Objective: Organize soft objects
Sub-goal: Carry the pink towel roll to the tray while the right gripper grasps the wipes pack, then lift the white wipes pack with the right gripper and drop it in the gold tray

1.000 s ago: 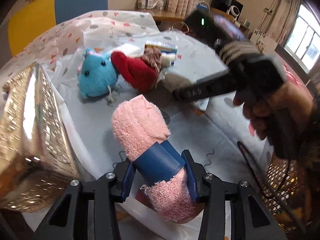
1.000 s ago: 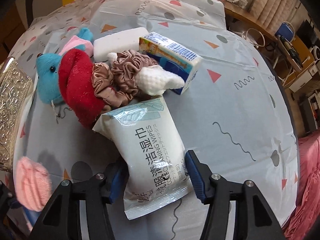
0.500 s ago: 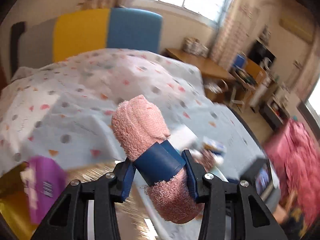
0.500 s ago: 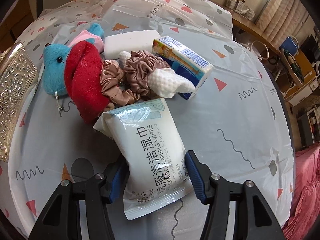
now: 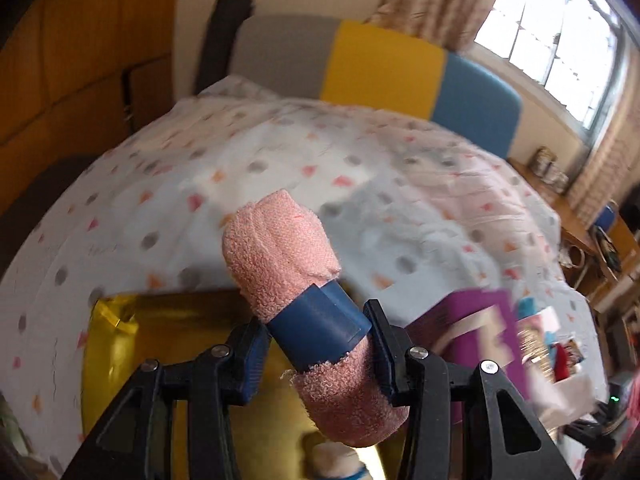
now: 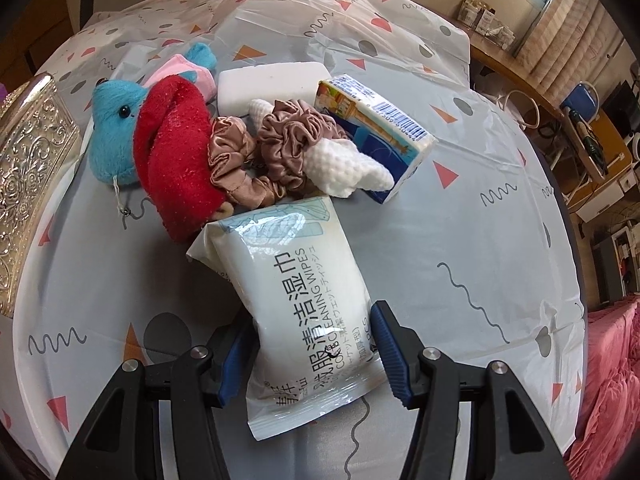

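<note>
**A:** What is the left gripper [image 5: 318, 350] doing?

**B:** It is squeezing a rolled pink towel [image 5: 304, 300] with a blue band [image 5: 320, 332] around it. The roll pokes up toward 12 o'clock. Under it is a shiny gold box [image 5: 120, 344], open at the top. At 3 o'clock a purple packet [image 5: 486, 336] stands in the box. It looks blurry.

**A:** And the right gripper [image 6: 316, 354]?

**B:** It pinches a pack of cleaning wipes [image 6: 304, 300] by its sides. The pack lies on the table [image 6: 460, 240].

**A:** What is past the pack?

**B:** At 11 o'clock a red plush [image 6: 176, 156] leans on a blue plush toy [image 6: 114, 136]. At 12 o'clock are two satin scrunchies [image 6: 264, 156] and a bumpy white cloth [image 6: 344, 168]. Behind them is a white sponge [image 6: 272, 84]. At 1 o'clock is a tissue pack [image 6: 372, 128]. The gold box [image 6: 28, 176] is at 9 o'clock.
</note>
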`<state>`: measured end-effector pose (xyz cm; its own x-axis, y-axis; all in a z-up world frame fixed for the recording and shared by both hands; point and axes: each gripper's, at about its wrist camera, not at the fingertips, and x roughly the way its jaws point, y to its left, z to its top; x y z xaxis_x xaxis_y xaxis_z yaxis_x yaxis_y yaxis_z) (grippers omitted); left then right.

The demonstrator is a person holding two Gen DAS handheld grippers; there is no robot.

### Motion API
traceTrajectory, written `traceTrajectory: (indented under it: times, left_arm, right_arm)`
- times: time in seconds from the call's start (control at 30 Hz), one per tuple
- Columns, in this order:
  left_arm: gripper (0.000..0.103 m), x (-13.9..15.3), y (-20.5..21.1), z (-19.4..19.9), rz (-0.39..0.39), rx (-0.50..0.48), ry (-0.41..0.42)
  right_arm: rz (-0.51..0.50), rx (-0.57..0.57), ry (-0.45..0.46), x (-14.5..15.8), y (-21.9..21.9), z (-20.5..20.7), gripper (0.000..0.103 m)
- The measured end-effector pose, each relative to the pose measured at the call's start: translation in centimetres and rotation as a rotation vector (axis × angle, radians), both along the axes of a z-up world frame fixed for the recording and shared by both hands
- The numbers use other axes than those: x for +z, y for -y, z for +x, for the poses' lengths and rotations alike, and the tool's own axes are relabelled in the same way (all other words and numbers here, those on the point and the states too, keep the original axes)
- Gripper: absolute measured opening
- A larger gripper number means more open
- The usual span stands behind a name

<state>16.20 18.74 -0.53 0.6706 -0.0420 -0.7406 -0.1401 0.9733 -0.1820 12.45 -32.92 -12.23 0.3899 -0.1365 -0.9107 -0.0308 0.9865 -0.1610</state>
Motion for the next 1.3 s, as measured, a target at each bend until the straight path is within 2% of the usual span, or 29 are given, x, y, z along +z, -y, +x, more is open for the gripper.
traceTrajectory:
  times: [0.1,0.23,0.27,0.33,0.5,0.73,0.83,0.97,1.1,1.17,1.3]
  left_arm:
    - [0.047,-3.2,-2.3,-1.5,-0.012,0.057,-0.057]
    - [0.049,-6.5,-2.7,-2.7,-0.036,0.072,-0.108]
    - [0.052,-6.9,-2.4,-2.7,-0.031,0.07,-0.112]
    - [0.07,-7.3,-1.9,-3.2,-0.025,0.053,-0.11]
    - [0.076,-6.4,-1.2,-5.2,-0.019,0.087,-0.076]
    - [0.078,-3.8,0.3,-9.6,0.106,0.108,0.017]
    - [0.08,-3.4,0.5,-10.7,0.127,0.103,0.026]
    - [0.081,-3.1,0.3,-12.1,0.13,0.103,0.024]
    - [0.083,-2.5,0.1,-13.4,0.149,0.115,0.05]
    - [0.092,-2.2,0.2,-13.9,0.17,0.114,0.063]
    - [0.092,-1.7,0.2,-14.6,0.177,0.104,0.087]
  right_arm:
    - [-0.025,0.016,0.011,-0.1,-0.5,-0.3,0.058]
    - [-0.036,0.023,0.017,-0.1,-0.8,-0.4,0.057]
    - [-0.039,0.024,0.018,-0.1,-0.8,-0.5,0.057]
    - [-0.042,0.02,0.019,-0.1,-0.9,-0.5,0.057]
    - [-0.053,0.01,0.021,-0.1,-1.0,-0.6,0.057]
    - [-0.047,-0.036,0.002,0.1,-1.3,-0.8,0.057]
    - [-0.043,-0.047,-0.022,0.3,-1.6,-1.1,0.057]
    - [-0.038,-0.024,-0.035,0.9,-2.6,-2.0,0.05]
    - [0.006,0.01,0.005,2.1,-4.2,-3.1,0.049]
    - [0.044,0.012,0.027,3.2,-4.8,-3.4,0.049]
    - [0.098,0.032,0.077,5.6,-6.1,-3.3,0.049]
